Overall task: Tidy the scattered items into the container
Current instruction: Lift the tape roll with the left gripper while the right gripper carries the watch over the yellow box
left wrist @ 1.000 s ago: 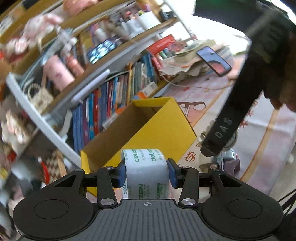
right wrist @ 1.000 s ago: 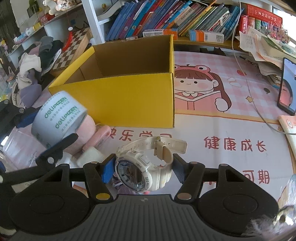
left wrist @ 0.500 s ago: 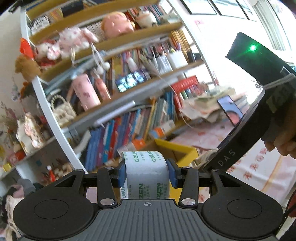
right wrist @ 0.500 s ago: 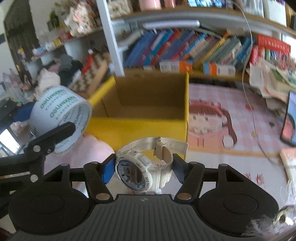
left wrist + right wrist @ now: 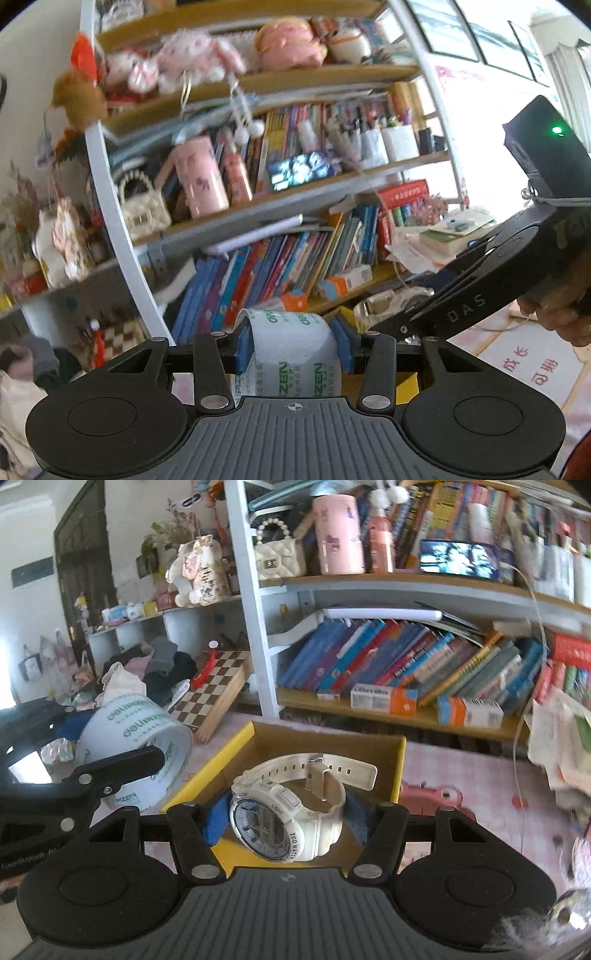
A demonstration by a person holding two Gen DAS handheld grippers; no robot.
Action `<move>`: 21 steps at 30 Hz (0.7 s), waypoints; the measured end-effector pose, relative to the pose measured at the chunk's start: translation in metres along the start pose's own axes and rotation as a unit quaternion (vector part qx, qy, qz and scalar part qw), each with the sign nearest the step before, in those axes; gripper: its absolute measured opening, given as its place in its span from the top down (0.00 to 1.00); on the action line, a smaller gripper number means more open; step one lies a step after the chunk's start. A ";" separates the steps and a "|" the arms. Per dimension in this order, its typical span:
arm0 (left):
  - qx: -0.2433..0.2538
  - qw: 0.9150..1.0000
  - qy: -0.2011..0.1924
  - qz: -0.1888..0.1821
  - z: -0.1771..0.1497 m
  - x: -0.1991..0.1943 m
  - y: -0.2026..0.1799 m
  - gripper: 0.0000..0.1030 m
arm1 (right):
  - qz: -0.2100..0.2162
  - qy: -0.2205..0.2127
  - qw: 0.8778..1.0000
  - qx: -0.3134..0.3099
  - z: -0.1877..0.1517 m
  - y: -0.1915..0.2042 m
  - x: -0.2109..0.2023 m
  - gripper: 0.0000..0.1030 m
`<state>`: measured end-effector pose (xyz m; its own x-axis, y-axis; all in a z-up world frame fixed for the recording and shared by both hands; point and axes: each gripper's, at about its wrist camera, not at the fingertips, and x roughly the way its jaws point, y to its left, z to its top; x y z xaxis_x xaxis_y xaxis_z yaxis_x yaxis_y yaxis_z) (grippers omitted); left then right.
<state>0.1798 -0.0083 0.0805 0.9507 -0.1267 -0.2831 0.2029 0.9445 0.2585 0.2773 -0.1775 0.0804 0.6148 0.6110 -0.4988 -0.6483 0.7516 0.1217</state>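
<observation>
Two items held, both off the table. Left gripper (image 5: 293, 349) pinching tape roll (image 5: 291, 354) across its width, blue pads on the two flat faces, curved printed band facing the camera; roll axis running side to side between the fingers. Same roll seen from right wrist view (image 5: 135, 753), raised left of the yellow box (image 5: 400, 771), open core tilted toward the box. Right gripper (image 5: 286, 821) clamped on white watch (image 5: 284, 812) at the case, pads against the case sides; dial facing down-left toward camera, strap buckled into a loop rising behind, loop's long axis roughly left-right across the fingers. Watch hanging above box opening, brown interior visible behind it; box floor mostly hidden, so contents not readable. Handling, judged: tape roll light, stiff, cardboard core rigid, smooth film a bit slippery, so grip across flat faces sound; likely to roll if dropped on its band. Watch light to medium, hard plastic case, soft bendy strap, crystal scratchable; best held at case, not strap, low release preferable to a drop. Yellow box only glimpsed under the left fingers (image 5: 406, 382), probably below and ahead of the roll, hard to confirm with the blur. Bookshelf (image 5: 388, 590) behind the box, pink mat (image 5: 480, 812) under it.
</observation>
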 end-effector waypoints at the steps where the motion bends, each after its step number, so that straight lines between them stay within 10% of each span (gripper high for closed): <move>1: -0.009 1.000 0.009 -0.005 -0.001 0.007 0.004 0.58 | 0.001 0.005 1.000 -0.008 0.003 -0.002 0.007 0.41; 21: -0.058 0.983 0.167 -0.046 -0.018 0.145 0.048 0.58 | 0.046 0.134 0.971 -0.191 0.027 -0.030 0.145 0.40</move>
<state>0.3236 0.0238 0.0352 0.7960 -0.1248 -0.5923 0.2372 0.9646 0.1155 0.3982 -0.1052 0.0281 0.4402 0.5458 -0.7130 -0.8460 0.5182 -0.1257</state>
